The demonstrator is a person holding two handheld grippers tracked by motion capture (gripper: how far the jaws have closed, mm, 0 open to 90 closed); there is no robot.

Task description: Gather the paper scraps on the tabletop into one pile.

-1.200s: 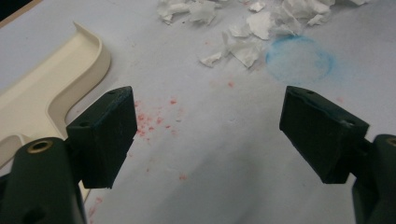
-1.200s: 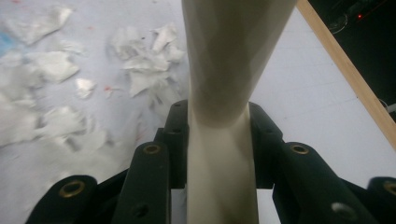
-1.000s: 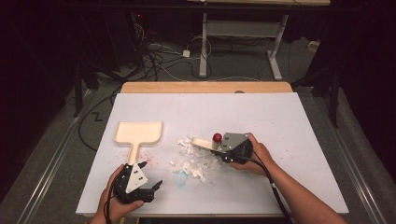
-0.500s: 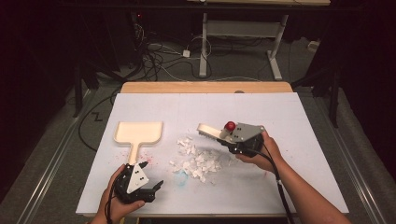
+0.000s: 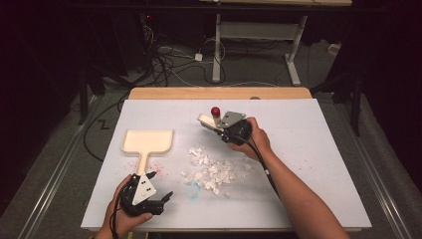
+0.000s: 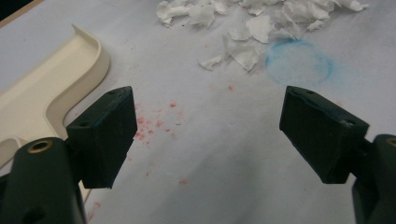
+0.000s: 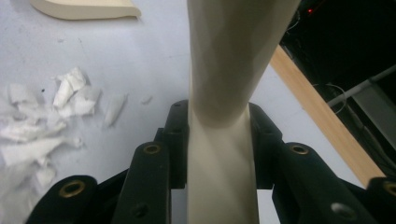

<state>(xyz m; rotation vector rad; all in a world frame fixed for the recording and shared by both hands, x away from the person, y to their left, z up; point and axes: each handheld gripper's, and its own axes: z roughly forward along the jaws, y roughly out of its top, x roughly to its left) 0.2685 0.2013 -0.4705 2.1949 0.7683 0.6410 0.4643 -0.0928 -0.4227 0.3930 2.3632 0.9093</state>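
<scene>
Behind the paper scraps (image 5: pixel 211 172), your right gripper (image 5: pixel 219 127) clamps the brush (image 7: pixel 224 93); dustpan (image 5: pixel 148 141) handle nearest your wide-open left gripper (image 5: pixel 154 191).

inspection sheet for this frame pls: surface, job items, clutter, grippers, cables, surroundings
Surface: white table top, red specks and a blue ring stain.
Job's things: cream dustpan lying flat; torn paper scraps piled mid-table; cream brush handle with red knob.
Clutter: nothing seen.
Grippers: left gripper open, over bare table; right gripper shut on the brush handle.
Cables: one trails from each gripper; tangle on floor.
Surroundings: dark room, white desk frame behind.
</scene>
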